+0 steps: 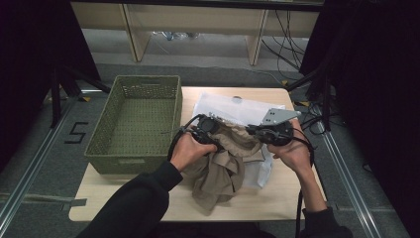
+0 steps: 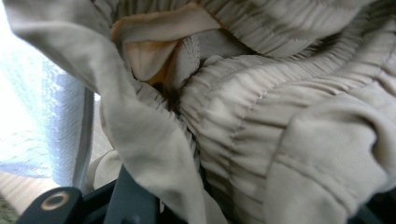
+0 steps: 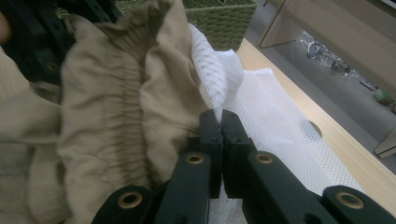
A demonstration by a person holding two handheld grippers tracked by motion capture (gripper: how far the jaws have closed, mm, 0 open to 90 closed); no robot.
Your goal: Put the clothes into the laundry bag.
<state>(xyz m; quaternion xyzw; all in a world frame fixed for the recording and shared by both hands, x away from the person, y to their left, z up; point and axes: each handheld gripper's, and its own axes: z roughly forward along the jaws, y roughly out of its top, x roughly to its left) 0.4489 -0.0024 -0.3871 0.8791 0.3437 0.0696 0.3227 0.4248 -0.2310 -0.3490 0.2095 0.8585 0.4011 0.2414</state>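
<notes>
**Soft trousers going into a mesh bag**

The beige trousers [image 1: 223,161] lay bunched on the desk [image 1: 277,198] between the two grippers, their gathered waistband lifted toward the white mesh bag [image 1: 237,110] just beyond them. The right gripper [image 3: 219,122] had its jaws pressed together on an edge of the mesh bag, with the waistband touching it on its left side. The left gripper [image 1: 205,133] sat buried in cloth; in its own view the fabric draped over and between its jaws, which looked partly closed and appeared to be clamped on a fold of the trousers, though the pads themselves were covered.

The trousers looked light, limp and easily crumpled, so they would sag and slide wherever unsupported. The elastic waistband seemed the best place to grip, being thicker and less likely to slip. The mesh was thin and floppy, and would probably collapse unless its edge was held up.

The bag's opening was hidden behind the cloth, and how far the trousers were inside could not be made out. A green basket [image 1: 136,119] stood well off beyond the left gripper.
</notes>
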